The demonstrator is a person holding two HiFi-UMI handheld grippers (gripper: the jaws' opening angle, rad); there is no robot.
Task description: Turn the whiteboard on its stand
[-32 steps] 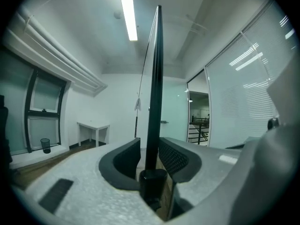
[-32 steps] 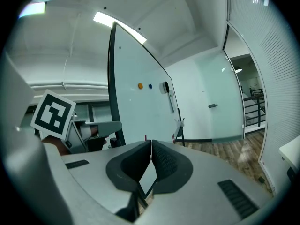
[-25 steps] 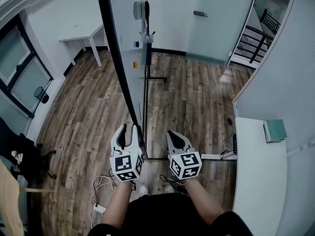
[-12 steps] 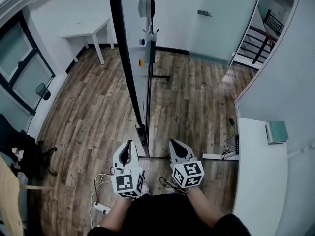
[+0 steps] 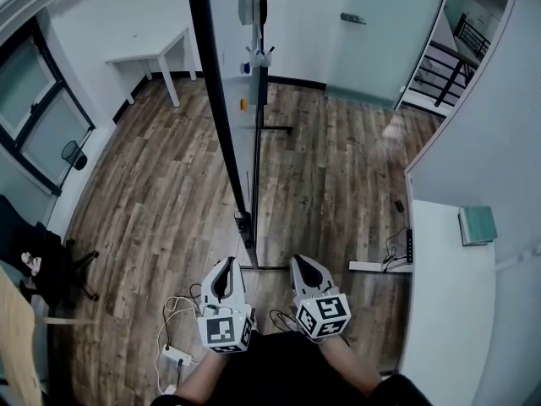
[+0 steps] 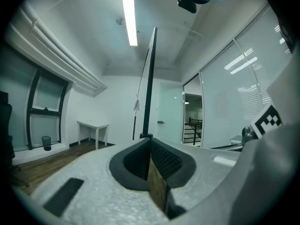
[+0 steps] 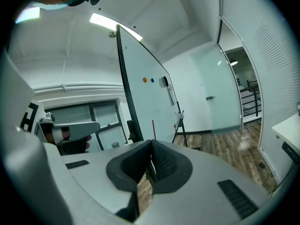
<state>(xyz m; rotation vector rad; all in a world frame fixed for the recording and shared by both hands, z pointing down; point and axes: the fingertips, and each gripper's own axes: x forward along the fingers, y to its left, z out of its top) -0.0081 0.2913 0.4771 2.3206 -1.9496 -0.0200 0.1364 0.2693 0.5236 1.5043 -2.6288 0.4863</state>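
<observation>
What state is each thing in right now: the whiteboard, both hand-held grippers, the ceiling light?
whiteboard: upright on its stand, edge-on to the person, neither gripper touching it.
left hand-held gripper: shut, nothing between the jaws, just short of the board's near edge.
right hand-held gripper: shut, empty.
ceiling light: on.

The whiteboard (image 5: 232, 74) is cut off by the far, top edge of the head view, and the small coloured items (image 5: 243, 104) on its face are too small to identify.

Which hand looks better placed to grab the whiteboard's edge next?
Probably left: the left gripper sits nearer the whiteboard edge, straight ahead of its shut fingers; the right gripper sits off to one side.
</observation>
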